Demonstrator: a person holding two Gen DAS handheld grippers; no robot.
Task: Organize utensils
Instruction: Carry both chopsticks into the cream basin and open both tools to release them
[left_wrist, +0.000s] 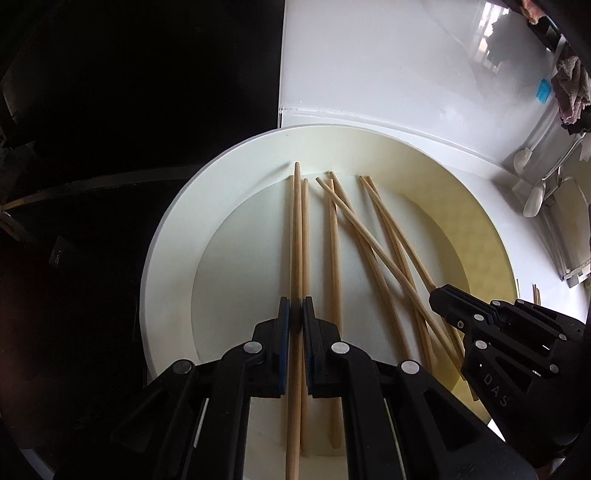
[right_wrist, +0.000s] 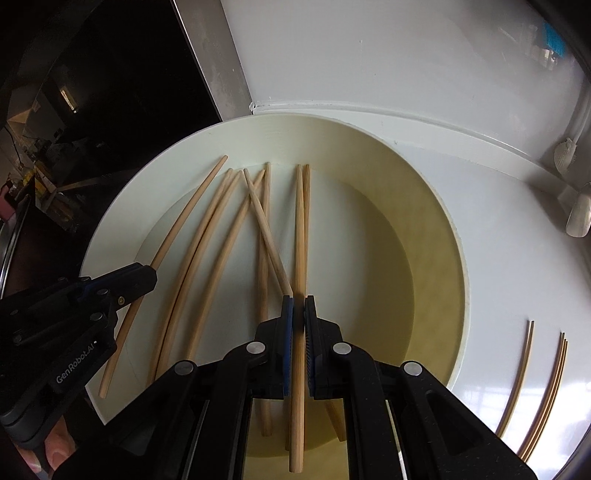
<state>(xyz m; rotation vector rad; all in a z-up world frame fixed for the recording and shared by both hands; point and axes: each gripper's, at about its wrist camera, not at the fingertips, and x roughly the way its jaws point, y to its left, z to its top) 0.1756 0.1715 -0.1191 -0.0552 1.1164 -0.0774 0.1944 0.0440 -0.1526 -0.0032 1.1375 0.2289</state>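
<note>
A wide cream plate (left_wrist: 162, 258) (right_wrist: 110, 229) holds several loose wooden chopsticks (left_wrist: 373, 236) (right_wrist: 207, 236), some crossing each other. In the left wrist view, my left gripper (left_wrist: 296, 301) is shut on one chopstick (left_wrist: 296, 240) that runs straight along its fingers, over the plate's left half. My right gripper (left_wrist: 437, 295) shows at the lower right there. In the right wrist view, my right gripper (right_wrist: 298, 299) is shut on another chopstick (right_wrist: 298, 229) above the plate's middle. The left gripper (right_wrist: 149, 277) shows at the left, its held chopstick curving away.
The plate rests on a white counter (right_wrist: 498, 258) against a white wall. A dark area (left_wrist: 110, 110) lies to the left. More chopsticks (right_wrist: 546, 387) lie on the counter at the right. White spoons (left_wrist: 535, 201), a cloth (left_wrist: 570, 96) and a blue item (left_wrist: 543, 91) are at the far right.
</note>
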